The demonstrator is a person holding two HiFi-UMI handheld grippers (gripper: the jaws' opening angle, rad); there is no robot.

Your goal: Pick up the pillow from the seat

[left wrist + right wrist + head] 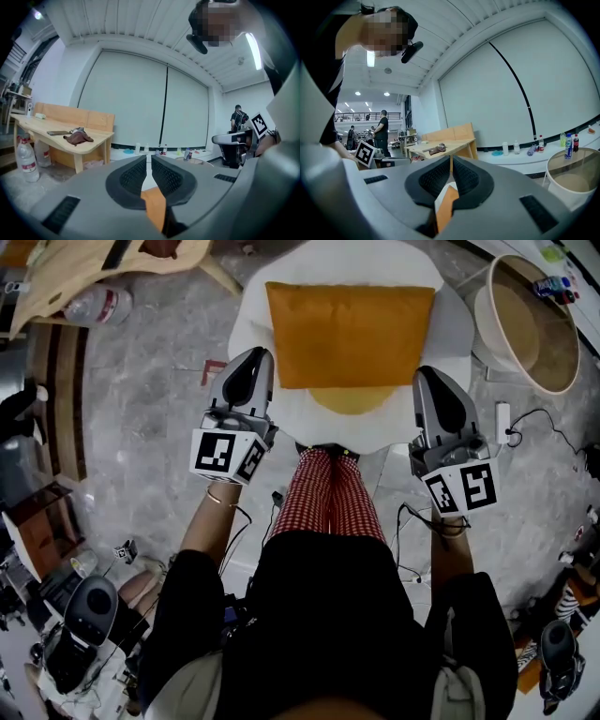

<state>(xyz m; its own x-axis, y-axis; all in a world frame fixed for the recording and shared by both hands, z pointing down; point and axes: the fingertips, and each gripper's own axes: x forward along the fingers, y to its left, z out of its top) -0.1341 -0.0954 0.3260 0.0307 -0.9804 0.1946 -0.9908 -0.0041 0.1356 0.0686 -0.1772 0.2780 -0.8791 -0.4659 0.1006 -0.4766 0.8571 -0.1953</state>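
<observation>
Finds the orange pillow (350, 334) lying flat on the white seat (452, 322), square to the near edge, with a yellow patch (352, 401) of the seat's cover showing just under its near side. Holds the left gripper (251, 360) just beside the pillow's near left corner and the right gripper (428, 381) just beside the near right corner, both pointing away from the body and roughly level, above the red-checked trousers (328, 498). Cannot tell from above whether either tip touches the fabric. Shows, in the left gripper view, the left gripper (149, 158) with jaws drawn together but for a thin slit, nothing pinched between the pads, only a strip of orange visible below them. Shows, in the right gripper view, the right gripper (451, 161) with jaws fully together, likewise clamped on nothing, orange again below. Takes in a wooden table (61, 136) and a plastic bottle (27, 161) off to the left, and a round tub (530, 324) right of the seat.
</observation>
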